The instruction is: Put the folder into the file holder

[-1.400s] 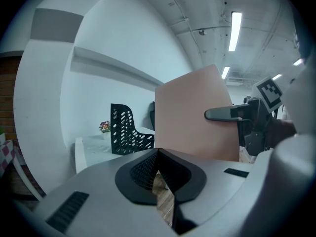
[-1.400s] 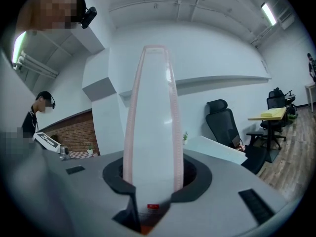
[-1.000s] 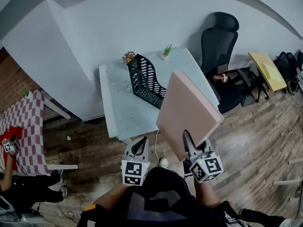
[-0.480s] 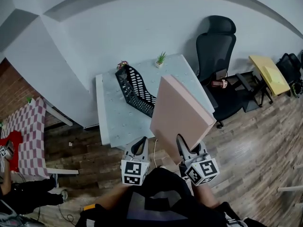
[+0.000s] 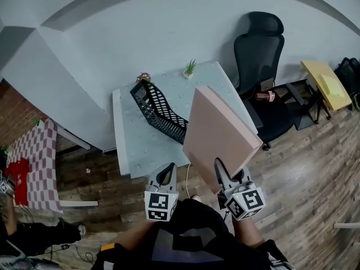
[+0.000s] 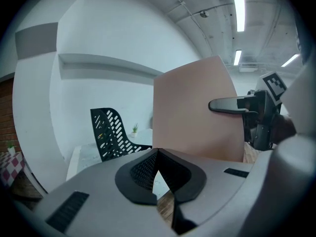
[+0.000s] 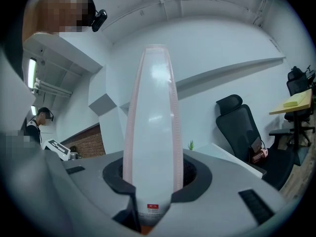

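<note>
A large pink folder point(image 5: 222, 131) stands on edge, tilted away from me, with my right gripper point(image 5: 223, 172) shut on its near lower edge. In the right gripper view the folder's white spine point(image 7: 153, 132) fills the gap between the jaws of the right gripper point(image 7: 153, 174). My left gripper point(image 5: 165, 176) is shut and empty, left of the folder and apart from it. The black perforated file holder point(image 5: 157, 108) stands on the white table point(image 5: 126, 148), ahead and to the left. The left gripper view shows the left gripper point(image 6: 158, 152), the holder point(image 6: 111, 132) and the folder point(image 6: 197, 117).
A black office chair point(image 5: 261, 61) stands right of the table. Two small potted plants point(image 5: 190, 68) sit at the table's far edge. A yellow side table point(image 5: 323, 83) is at far right, a checkered table point(image 5: 31, 162) at far left. The floor is wood.
Both grippers and the folder have travelled level over the floor. The table and file holder now sit farther left in the head view. The grip on the folder is unchanged.
</note>
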A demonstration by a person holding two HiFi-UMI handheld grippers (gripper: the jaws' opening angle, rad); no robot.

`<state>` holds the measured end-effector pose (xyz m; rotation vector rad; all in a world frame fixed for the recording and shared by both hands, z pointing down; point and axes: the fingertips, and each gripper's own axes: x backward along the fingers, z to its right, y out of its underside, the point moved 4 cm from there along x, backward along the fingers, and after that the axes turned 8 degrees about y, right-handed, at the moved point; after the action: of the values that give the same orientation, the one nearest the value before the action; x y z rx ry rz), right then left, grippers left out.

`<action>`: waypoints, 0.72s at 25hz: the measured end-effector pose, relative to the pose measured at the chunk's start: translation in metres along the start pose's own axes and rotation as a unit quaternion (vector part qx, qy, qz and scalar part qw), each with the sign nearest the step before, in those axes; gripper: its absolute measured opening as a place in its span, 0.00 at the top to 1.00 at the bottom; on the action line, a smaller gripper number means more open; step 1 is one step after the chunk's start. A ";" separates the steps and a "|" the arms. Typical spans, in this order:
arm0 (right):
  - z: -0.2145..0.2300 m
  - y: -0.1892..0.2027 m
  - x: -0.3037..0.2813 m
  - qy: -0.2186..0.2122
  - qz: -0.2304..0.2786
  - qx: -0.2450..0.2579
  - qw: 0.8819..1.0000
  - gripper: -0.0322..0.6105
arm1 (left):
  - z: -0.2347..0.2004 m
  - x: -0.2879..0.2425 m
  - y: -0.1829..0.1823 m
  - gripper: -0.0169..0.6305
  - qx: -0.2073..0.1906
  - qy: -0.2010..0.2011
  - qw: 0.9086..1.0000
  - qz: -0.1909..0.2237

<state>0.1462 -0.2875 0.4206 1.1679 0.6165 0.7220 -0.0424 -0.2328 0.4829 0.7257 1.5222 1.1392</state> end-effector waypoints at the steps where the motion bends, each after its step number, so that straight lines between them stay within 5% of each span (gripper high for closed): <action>1: 0.001 -0.001 -0.005 -0.001 0.000 0.000 1.000 0.73 | -0.004 -0.001 0.001 0.96 0.003 -0.003 1.000 -0.002; 18: -0.036 -0.020 -0.056 0.017 -0.021 0.051 0.998 0.73 | -0.069 -0.007 0.005 0.96 0.050 0.015 0.999 0.008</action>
<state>0.0879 -0.3140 0.3952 1.2353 0.7127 0.6820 -0.1071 -0.2570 0.4901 0.7924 1.6098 1.0964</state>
